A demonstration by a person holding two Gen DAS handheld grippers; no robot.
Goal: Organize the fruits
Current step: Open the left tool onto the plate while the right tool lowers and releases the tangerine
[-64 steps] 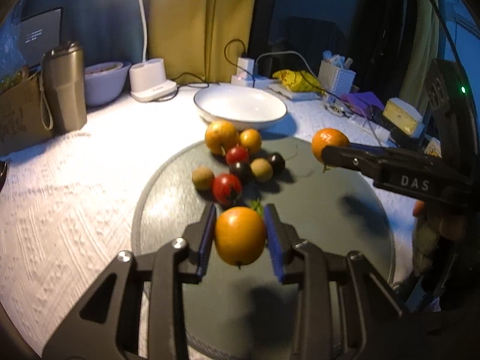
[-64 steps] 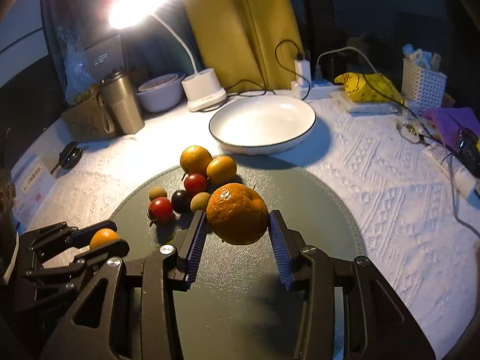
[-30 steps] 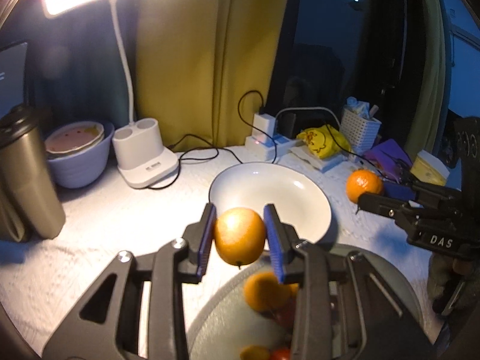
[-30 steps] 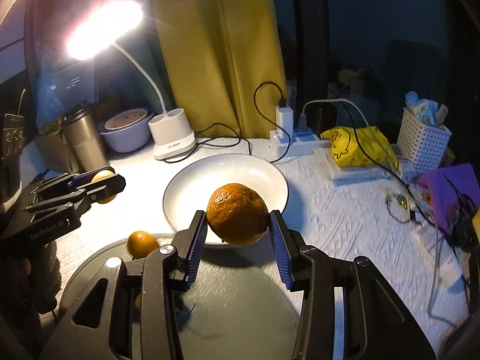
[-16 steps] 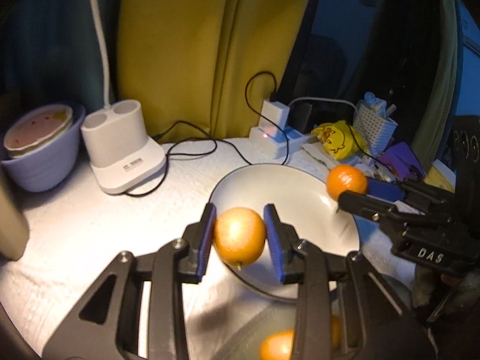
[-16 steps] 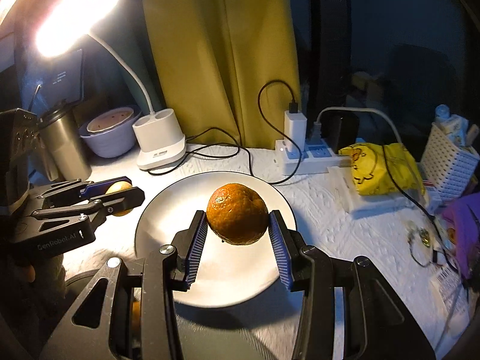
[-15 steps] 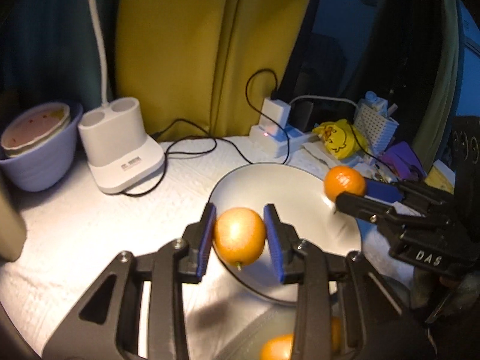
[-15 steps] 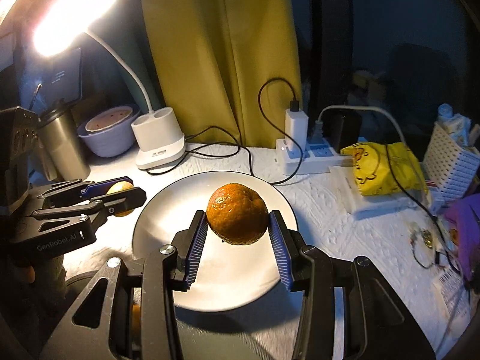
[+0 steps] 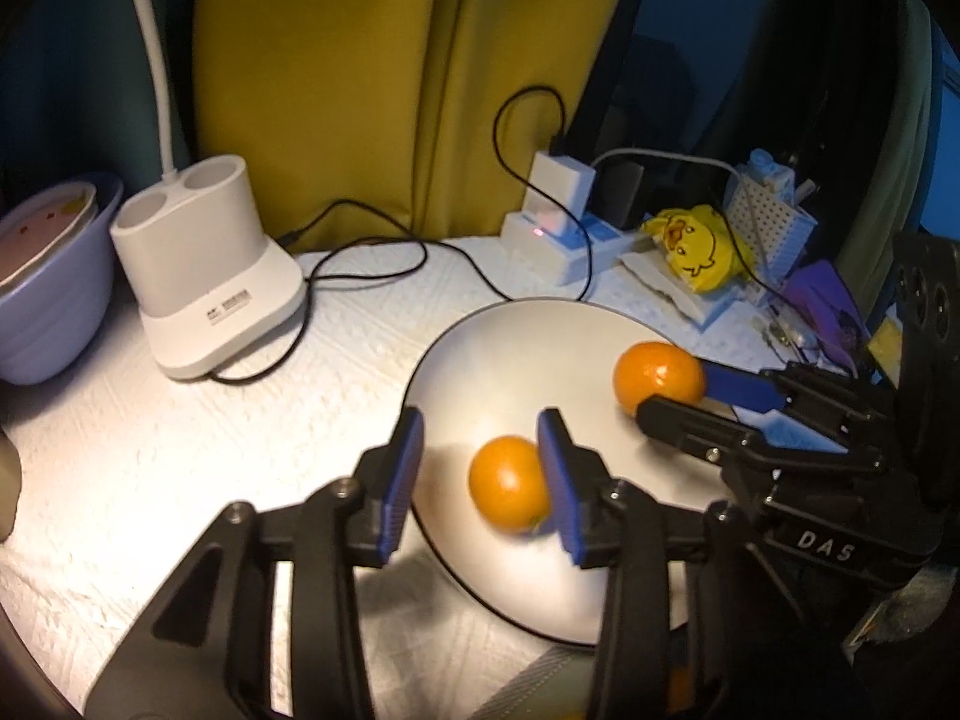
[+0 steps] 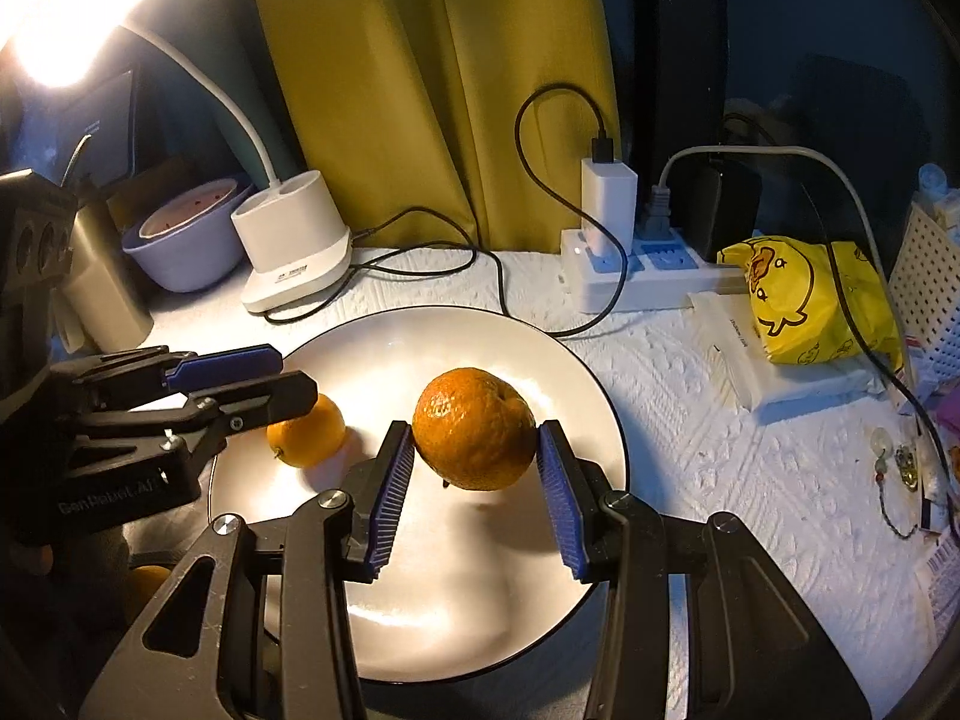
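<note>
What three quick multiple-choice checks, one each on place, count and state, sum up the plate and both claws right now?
1. The smaller orange lies:
A) on the white plate
B) on the tablecloth
C) in the purple bowl

2. Oranges on or above the plate:
A) one
B) two
C) four

3. The right claw is:
A) open and empty
B) shut on the larger orange
C) out of view

Answers:
1. A, it rests on the plate below the open left claw.
2. B, one is lying and one is held.
3. B, both pads press its sides.
</note>
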